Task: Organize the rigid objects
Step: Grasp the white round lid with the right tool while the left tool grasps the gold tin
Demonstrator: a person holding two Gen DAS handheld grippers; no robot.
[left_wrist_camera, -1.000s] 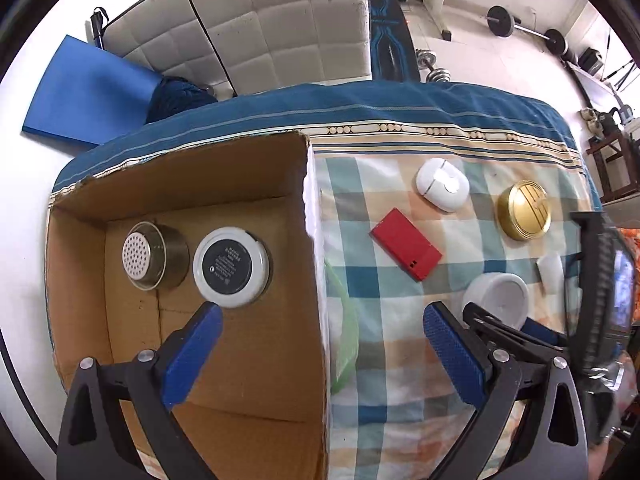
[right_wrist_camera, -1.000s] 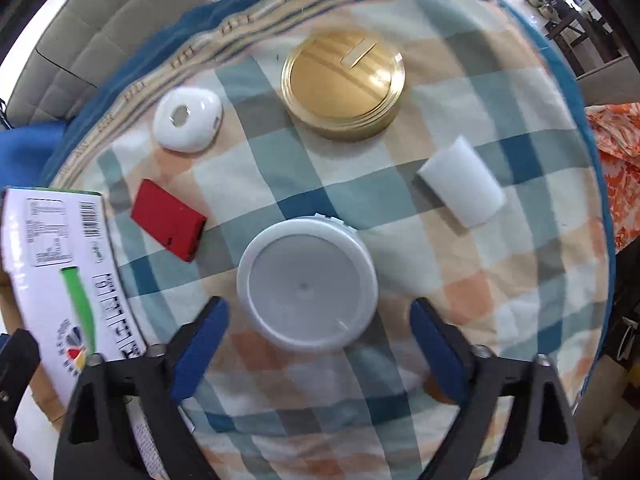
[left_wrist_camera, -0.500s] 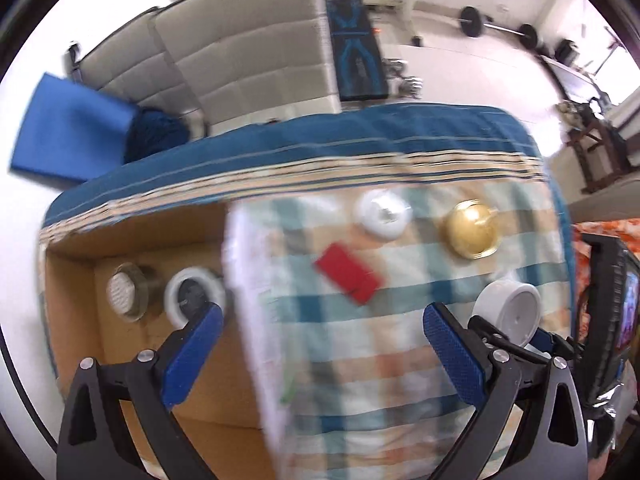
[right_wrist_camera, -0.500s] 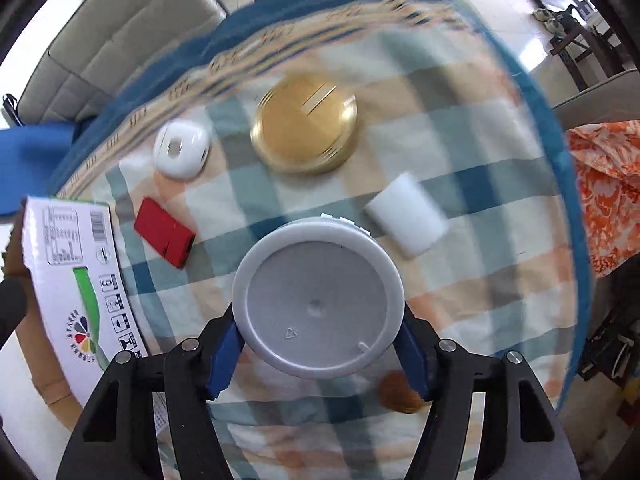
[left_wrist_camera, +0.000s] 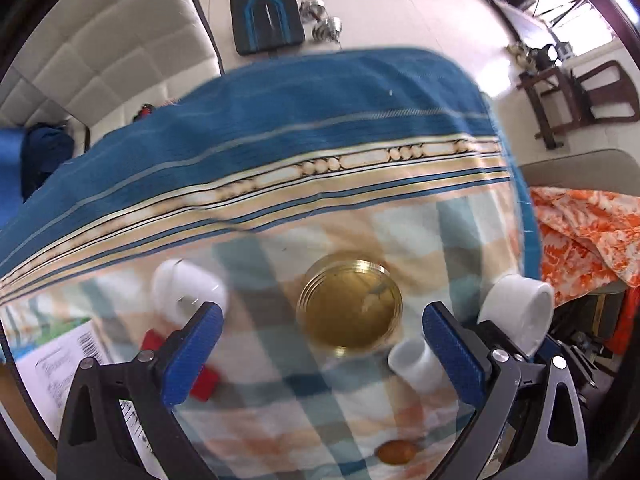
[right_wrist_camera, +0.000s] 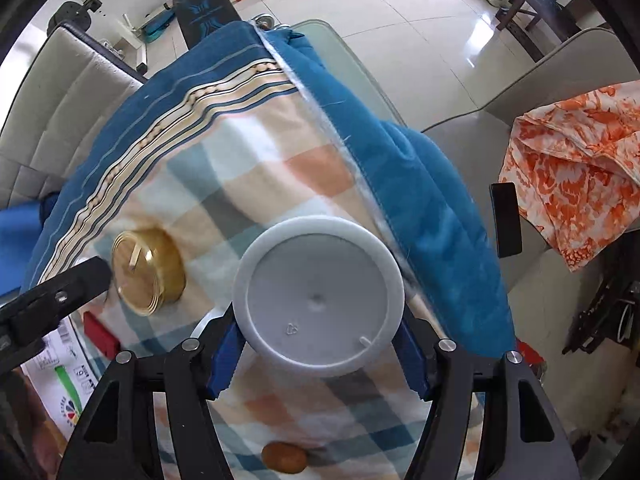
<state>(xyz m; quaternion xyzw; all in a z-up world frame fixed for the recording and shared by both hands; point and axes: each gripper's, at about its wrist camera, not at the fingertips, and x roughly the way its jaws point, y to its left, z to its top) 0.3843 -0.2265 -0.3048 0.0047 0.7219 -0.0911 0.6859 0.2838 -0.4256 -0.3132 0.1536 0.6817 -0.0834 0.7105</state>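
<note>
My right gripper (right_wrist_camera: 318, 356) is shut on a white round tub (right_wrist_camera: 318, 296), held above the checked tablecloth (right_wrist_camera: 256, 168) near its right edge. The same tub (left_wrist_camera: 516, 312) shows at the right of the left wrist view. My left gripper (left_wrist_camera: 324, 356) hangs open over the cloth, with nothing between its fingers. A gold tin (left_wrist_camera: 350, 306) lies just ahead of them. A white oval case (left_wrist_camera: 186, 290), a red box (left_wrist_camera: 204, 376) partly behind the left finger, and a small white cylinder (left_wrist_camera: 414, 364) rest nearby. The gold tin (right_wrist_camera: 148, 270) and red box (right_wrist_camera: 100, 334) also lie left of the tub.
A cardboard box flap (left_wrist_camera: 68, 364) with a barcode stands at the left. A small brown lump (right_wrist_camera: 284, 456) sits on the cloth near me. Right of the table are a chair with an orange cloth (right_wrist_camera: 580, 176) and a black phone (right_wrist_camera: 506, 218).
My right gripper closed on the white tub and lifted it off the cloth. My left gripper swung right, from above the cardboard box to above the gold tin, staying open.
</note>
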